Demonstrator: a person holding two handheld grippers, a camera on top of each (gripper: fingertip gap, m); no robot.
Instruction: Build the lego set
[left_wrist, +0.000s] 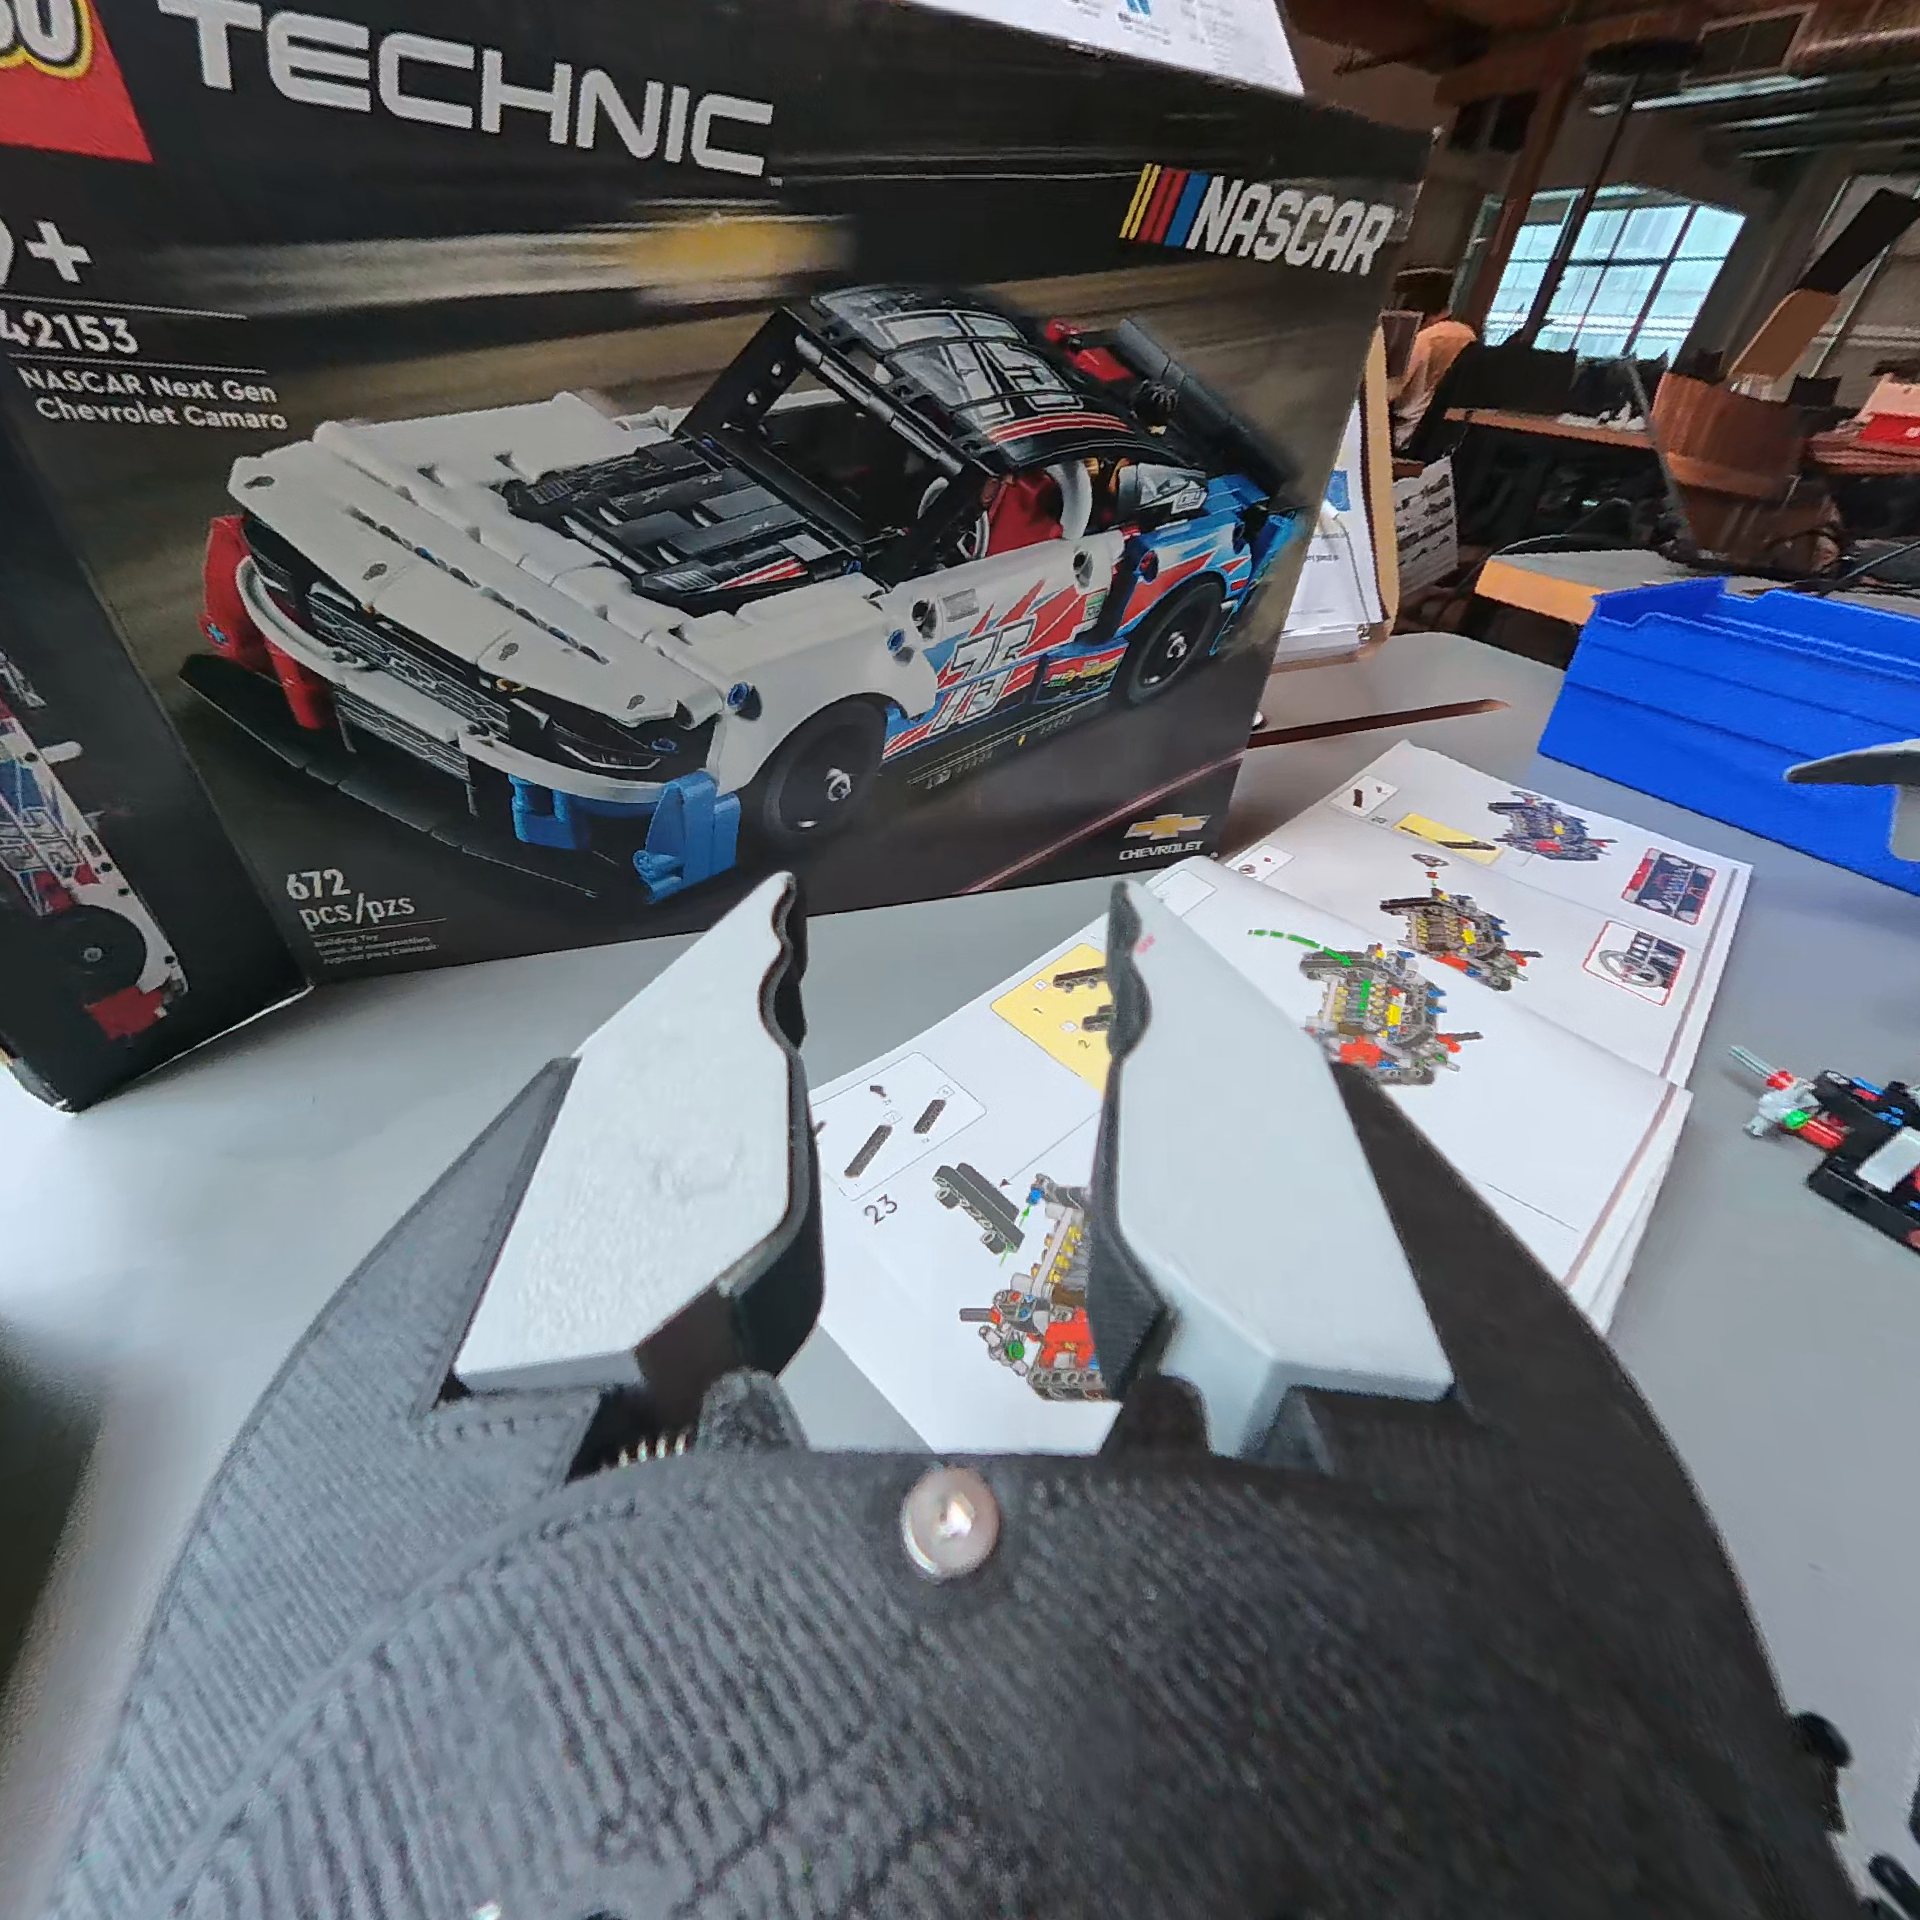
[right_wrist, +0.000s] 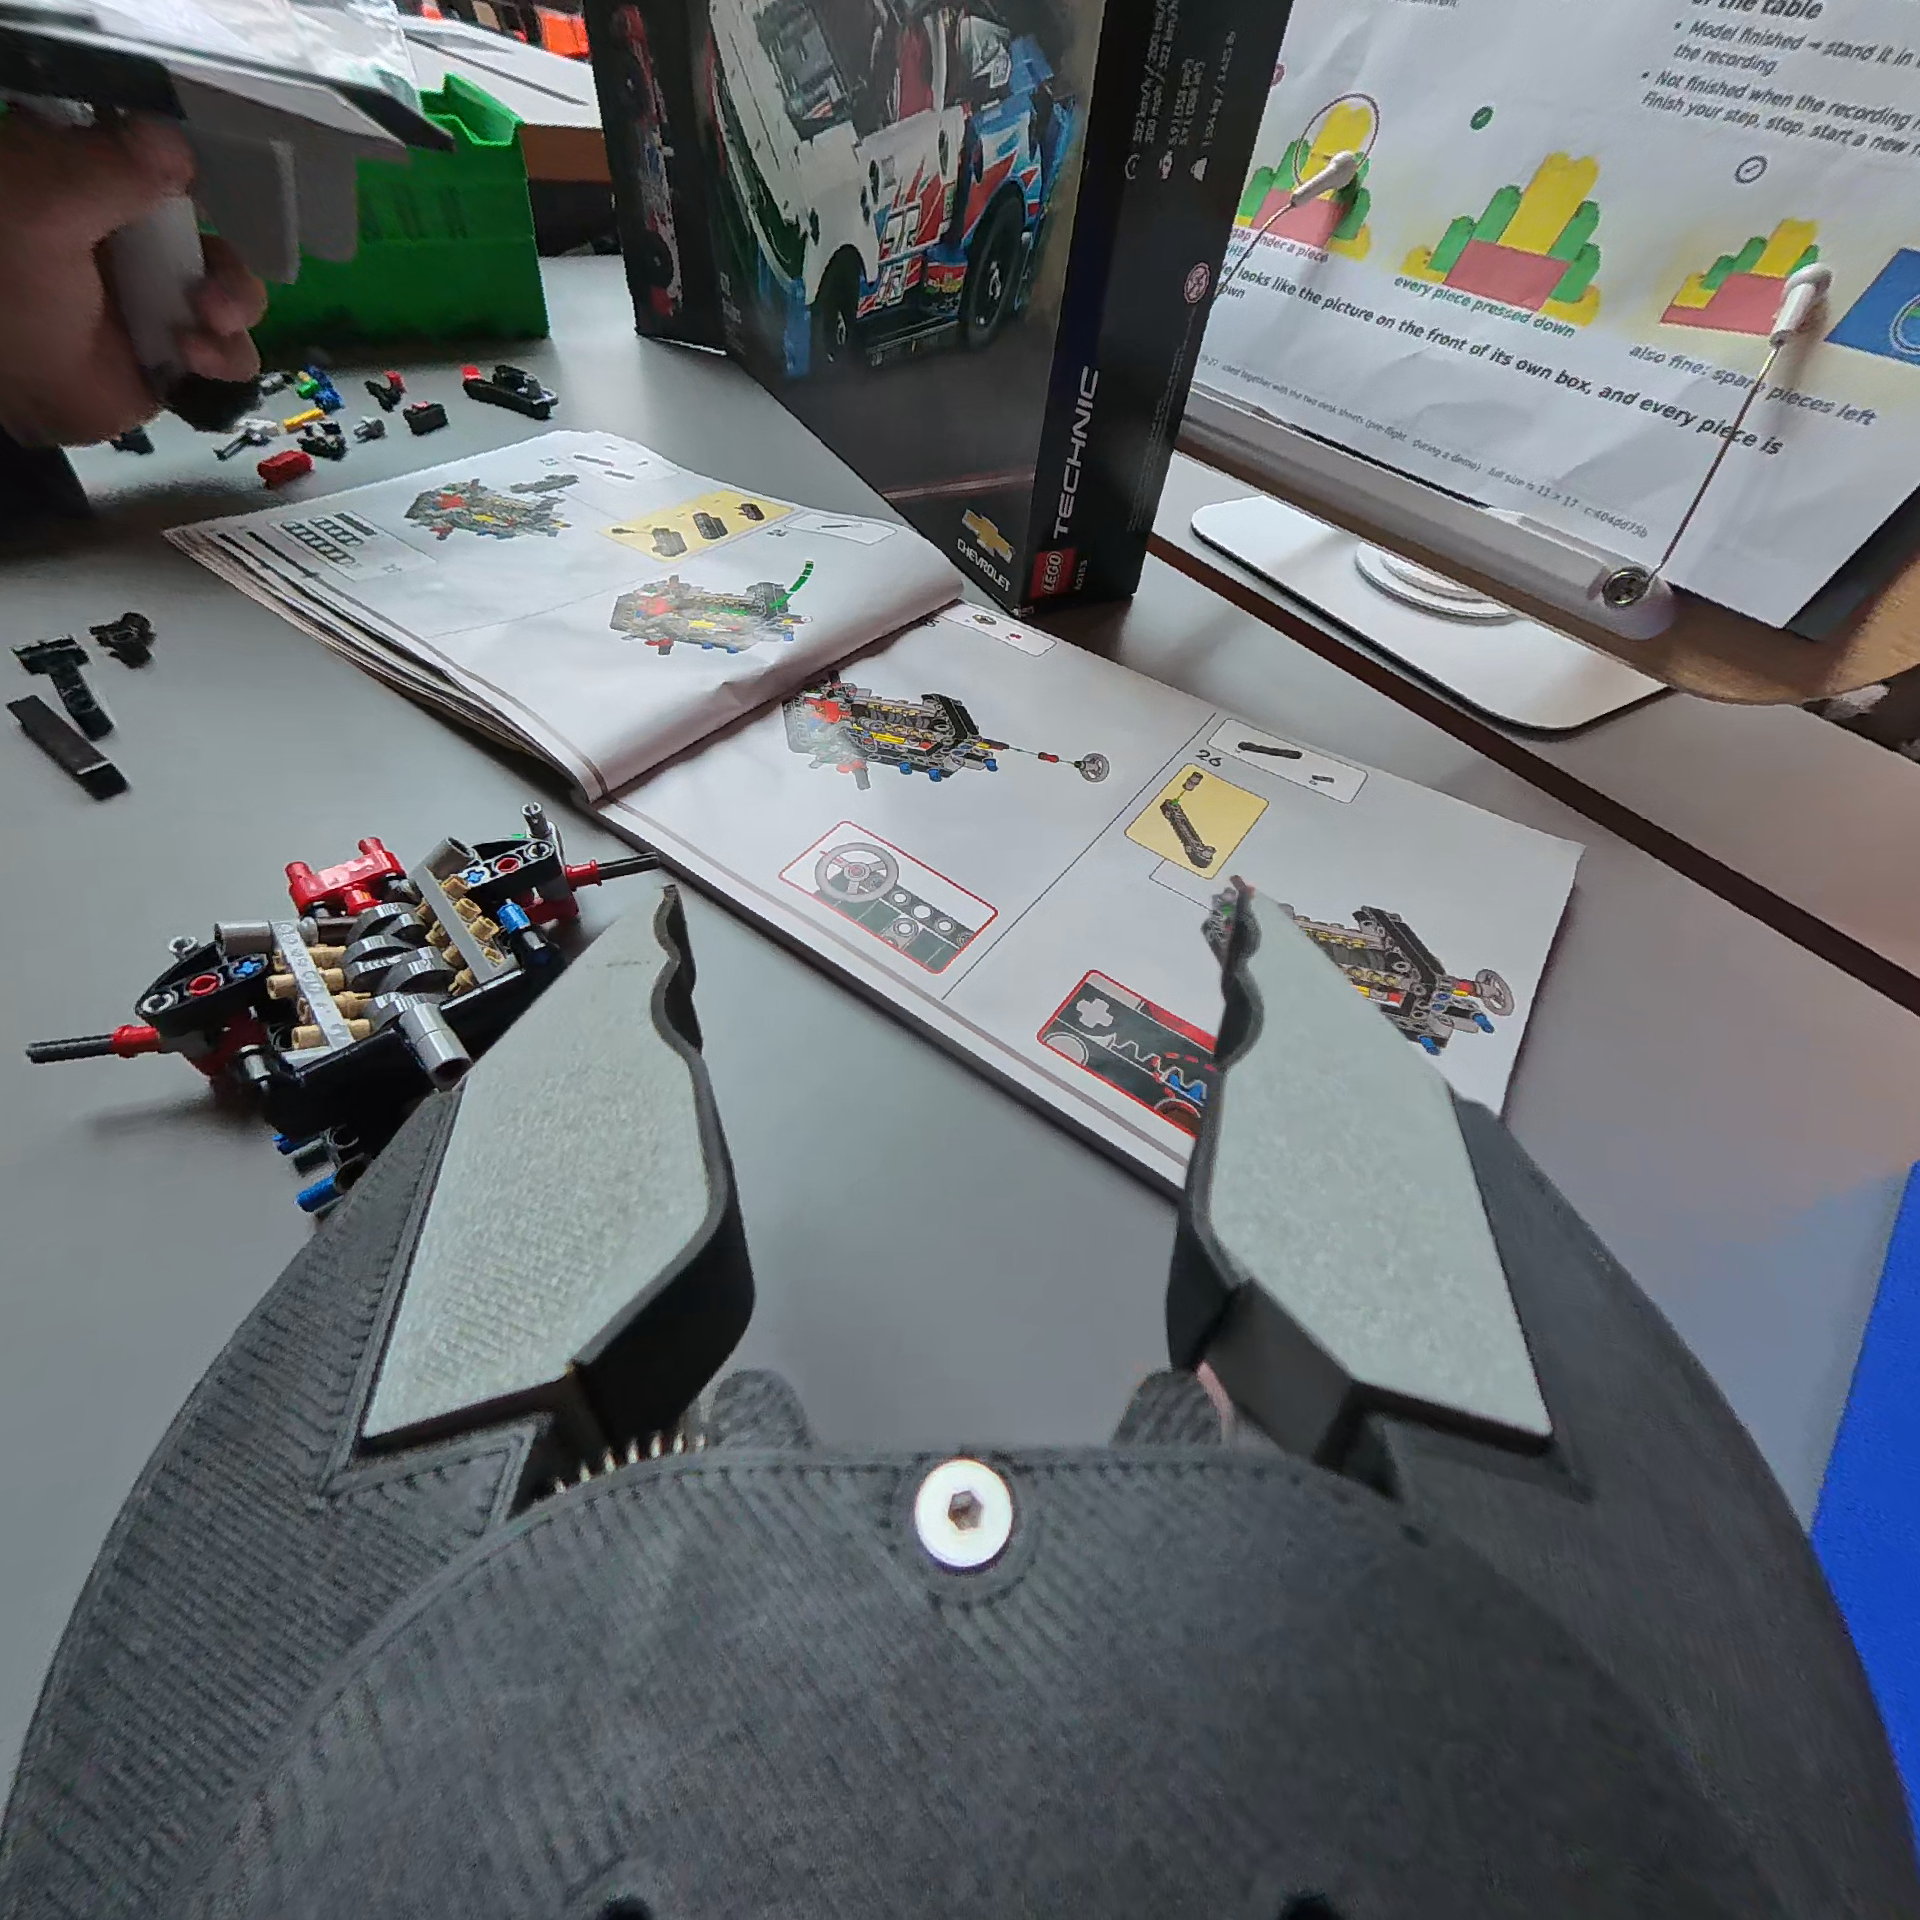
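A partly built lego assembly (right_wrist: 353, 966) of black, grey, red and tan parts lies on the grey table, just left of my right gripper (right_wrist: 956, 904). It also shows at the right edge of the left wrist view (left_wrist: 1849, 1132). My right gripper is open and empty, above the table beside the open instruction booklet (right_wrist: 727, 665). My left gripper (left_wrist: 956, 914) is open and empty, above the booklet (left_wrist: 1455, 997) and facing the set's box (left_wrist: 675, 468). Several loose small pieces (right_wrist: 343, 405) lie at the far left, with black pieces (right_wrist: 73, 696) nearer.
The box (right_wrist: 914, 260) stands upright behind the booklet. A green bin (right_wrist: 436, 239) sits at the back left, a blue bin (left_wrist: 1745, 696) to the right. A stand with a printed sheet (right_wrist: 1558, 260) is at the back right. A hand holding the other gripper (right_wrist: 156, 249) is at top left.
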